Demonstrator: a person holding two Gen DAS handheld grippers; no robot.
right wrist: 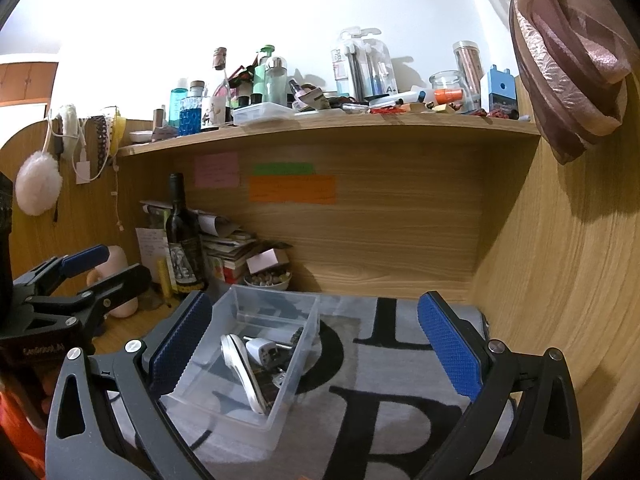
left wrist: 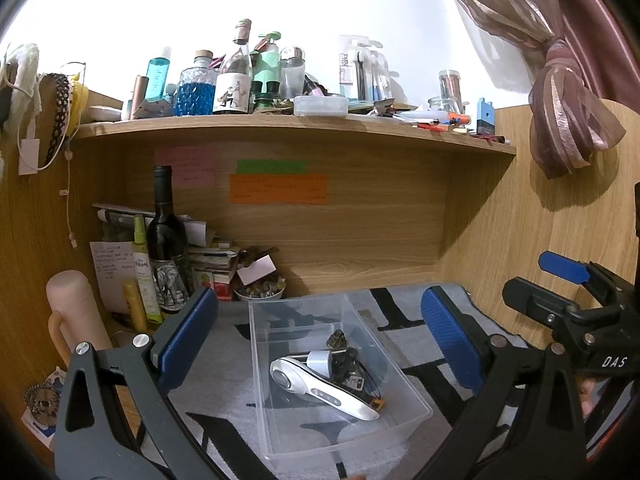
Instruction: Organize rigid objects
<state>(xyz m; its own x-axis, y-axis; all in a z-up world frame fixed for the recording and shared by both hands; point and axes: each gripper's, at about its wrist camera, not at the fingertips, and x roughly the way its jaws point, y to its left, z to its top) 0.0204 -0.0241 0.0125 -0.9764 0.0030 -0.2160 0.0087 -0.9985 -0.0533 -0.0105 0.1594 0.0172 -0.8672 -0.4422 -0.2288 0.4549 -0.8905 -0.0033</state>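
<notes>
A clear plastic bin stands on a grey mat with black letters. In it lie a white handheld device, a white plug adapter and small dark items. My left gripper is open and empty, its blue pads on either side above the bin. My right gripper is open and empty; the bin sits by its left pad, with the white device and the adapter inside. The right gripper also shows at the right of the left wrist view.
A dark wine bottle, yellow-green bottles, a pink flask, stacked papers and a small bowl crowd the back left. The shelf above carries several bottles and jars. A wooden wall bounds the right. A curtain hangs upper right.
</notes>
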